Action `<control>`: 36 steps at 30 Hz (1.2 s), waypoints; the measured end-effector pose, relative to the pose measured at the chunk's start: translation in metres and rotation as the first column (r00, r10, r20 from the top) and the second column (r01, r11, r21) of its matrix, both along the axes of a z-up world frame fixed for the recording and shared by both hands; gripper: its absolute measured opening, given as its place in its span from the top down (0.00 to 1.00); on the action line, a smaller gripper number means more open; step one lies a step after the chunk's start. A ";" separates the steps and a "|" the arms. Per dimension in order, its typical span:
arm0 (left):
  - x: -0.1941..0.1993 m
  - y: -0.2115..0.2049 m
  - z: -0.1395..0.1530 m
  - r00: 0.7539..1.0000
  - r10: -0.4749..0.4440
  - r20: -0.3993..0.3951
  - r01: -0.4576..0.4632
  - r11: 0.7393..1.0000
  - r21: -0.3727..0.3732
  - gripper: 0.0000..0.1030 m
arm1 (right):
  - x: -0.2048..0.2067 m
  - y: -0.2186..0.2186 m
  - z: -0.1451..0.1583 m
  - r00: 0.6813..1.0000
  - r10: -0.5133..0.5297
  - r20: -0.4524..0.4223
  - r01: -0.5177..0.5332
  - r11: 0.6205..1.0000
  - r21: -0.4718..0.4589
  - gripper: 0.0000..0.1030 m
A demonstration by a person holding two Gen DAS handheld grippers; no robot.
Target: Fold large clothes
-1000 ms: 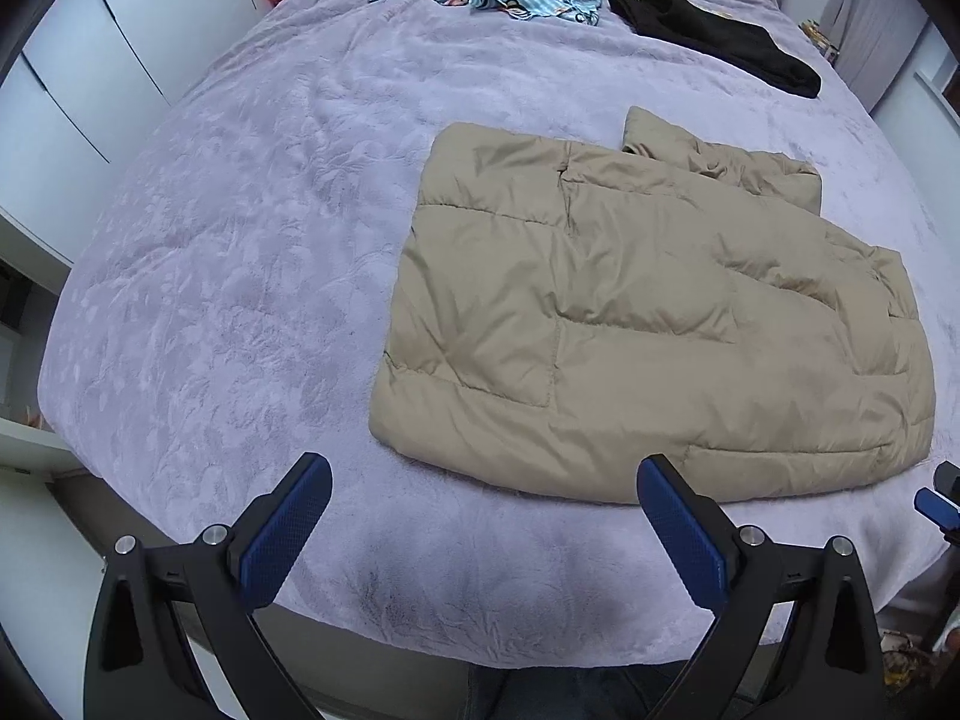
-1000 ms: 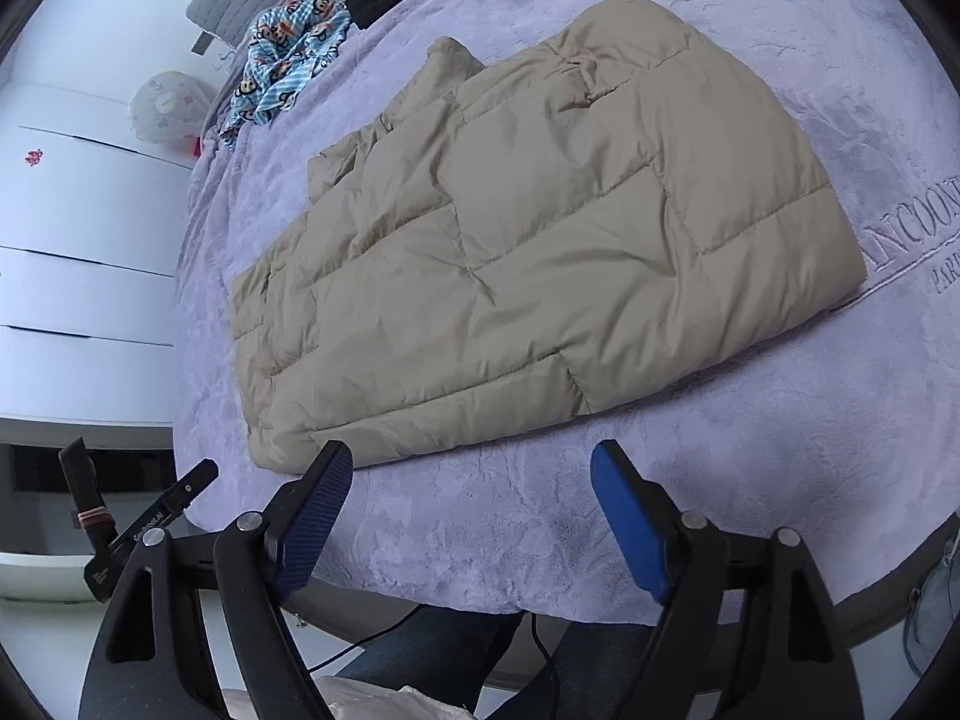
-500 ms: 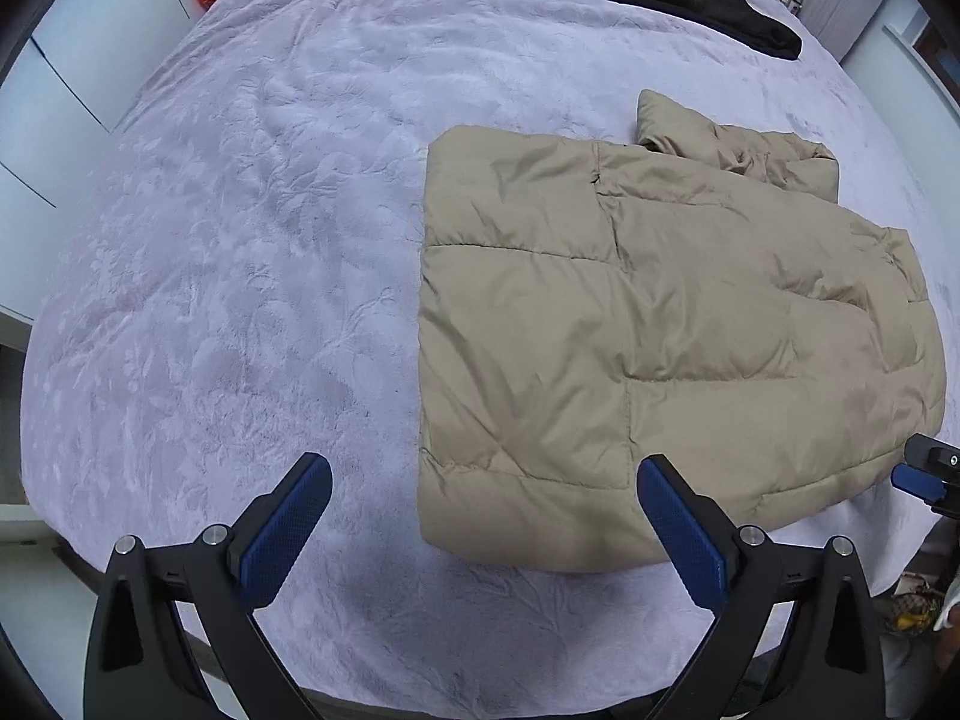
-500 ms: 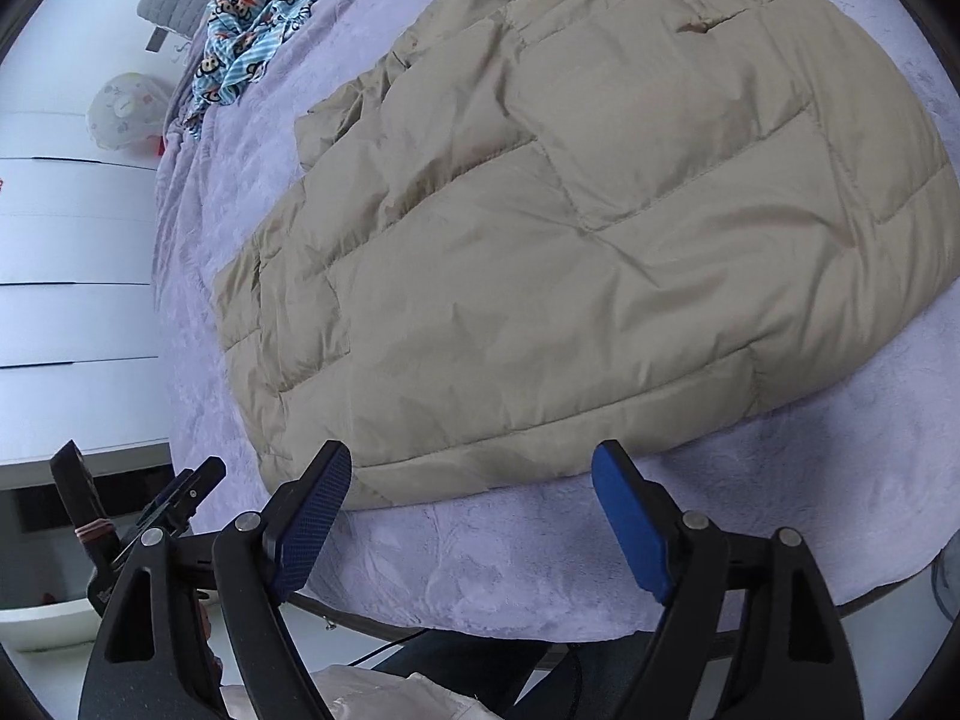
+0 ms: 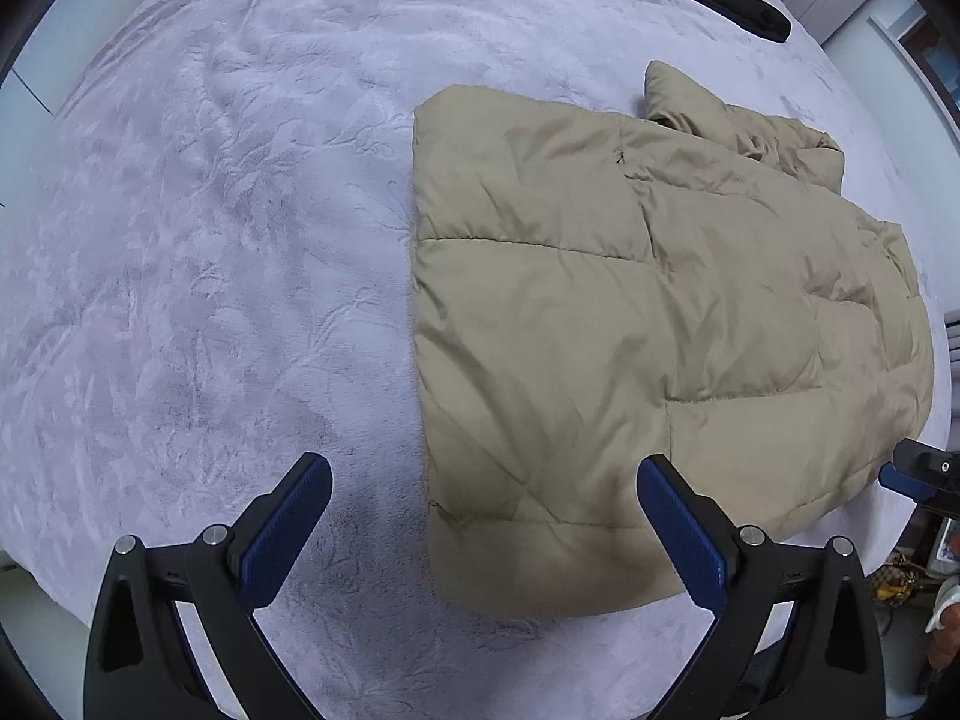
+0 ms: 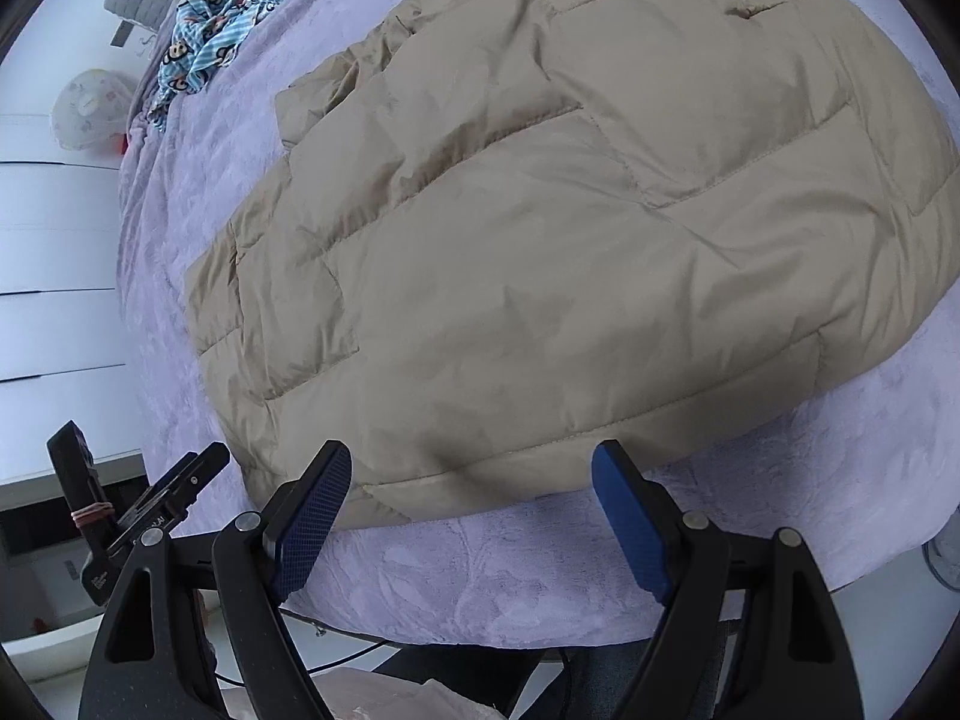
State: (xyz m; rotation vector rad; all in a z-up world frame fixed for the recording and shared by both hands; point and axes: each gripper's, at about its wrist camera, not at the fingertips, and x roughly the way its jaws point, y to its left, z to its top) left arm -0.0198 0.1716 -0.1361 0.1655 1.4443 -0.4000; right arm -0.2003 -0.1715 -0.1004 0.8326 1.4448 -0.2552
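Both jaws wide and empty: the left hand-held gripper (image 5: 483,531) straddles the puffer jacket's (image 5: 648,324) near corner; the right hand-held gripper (image 6: 471,516) probably hovers above its near hem, long axis running between them.

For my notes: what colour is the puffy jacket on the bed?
Beige jacket; clearest in the right wrist view.
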 end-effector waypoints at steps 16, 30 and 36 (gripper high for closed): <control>0.000 -0.007 -0.012 0.998 0.056 -0.018 -0.056 0.998 -0.002 0.01 | 0.030 -0.009 -0.015 0.992 0.124 -0.018 -0.125 0.992 -0.029 0.62; 0.047 0.028 -0.049 0.980 -0.022 -0.198 -0.048 0.939 -0.339 0.01 | 0.028 -0.010 -0.030 0.988 0.135 -0.071 -0.138 0.990 -0.038 0.67; 0.056 0.006 -0.085 0.950 -0.130 -0.285 -0.009 0.898 -0.439 0.01 | 0.030 -0.006 -0.033 0.985 0.150 -0.087 -0.155 0.986 -0.056 0.67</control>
